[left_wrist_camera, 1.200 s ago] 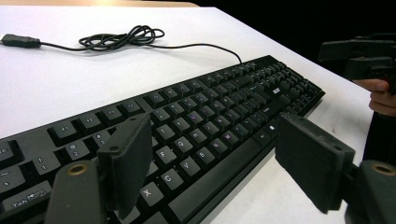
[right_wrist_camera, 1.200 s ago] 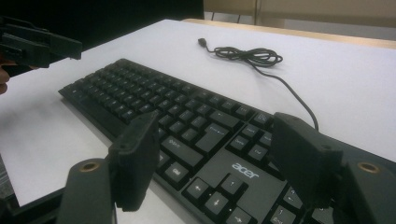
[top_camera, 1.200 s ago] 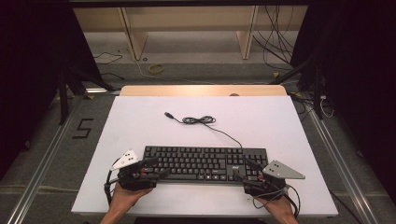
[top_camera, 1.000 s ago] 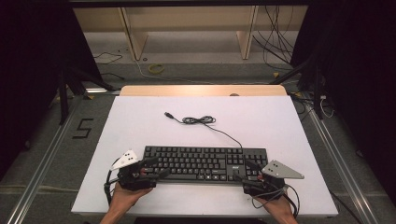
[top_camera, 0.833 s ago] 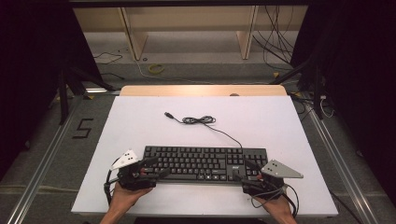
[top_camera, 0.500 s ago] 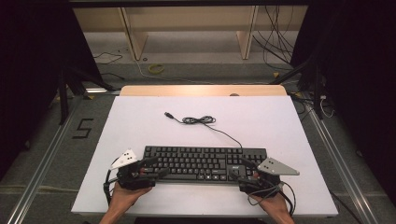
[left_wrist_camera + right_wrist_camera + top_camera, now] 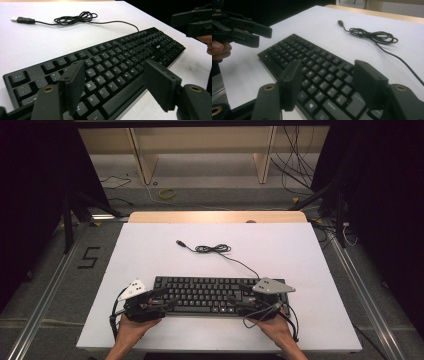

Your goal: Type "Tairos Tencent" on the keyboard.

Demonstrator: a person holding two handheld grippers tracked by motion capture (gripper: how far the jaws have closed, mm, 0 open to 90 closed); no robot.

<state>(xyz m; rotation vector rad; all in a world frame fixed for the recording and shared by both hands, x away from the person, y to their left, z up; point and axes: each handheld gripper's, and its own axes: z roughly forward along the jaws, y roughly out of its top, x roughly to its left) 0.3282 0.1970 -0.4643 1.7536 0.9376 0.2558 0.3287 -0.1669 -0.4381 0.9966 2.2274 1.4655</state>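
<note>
Item: black keyboard (image 7: 212,294), lying flat on the white table (image 7: 150,250), near the person's edge.
Long axis: runs left to right across the table, one short end toward each hand.
Cable: USB cable (image 7: 212,248) leaves the keyboard's far side, loosely coiled behind it, plug free on the table.
Left gripper (image 7: 162,300): at the keyboard's left end, low over the left-hand keys; jaws apart and just been closing; in the left gripper view the keys lie beneath and between the pads (image 7: 75,85), no pad pressing.
Right gripper (image 7: 239,301): at the right end, reaching inward over the right-hand keys; jaws apart and just been closing, nothing clamped.
Nearer hand: neither; each has its own end.
Key relation: keyboard lies between the two grippers, so a two-ended lift looks likely; each would need its jaws at the keyboard's edge.
</note>
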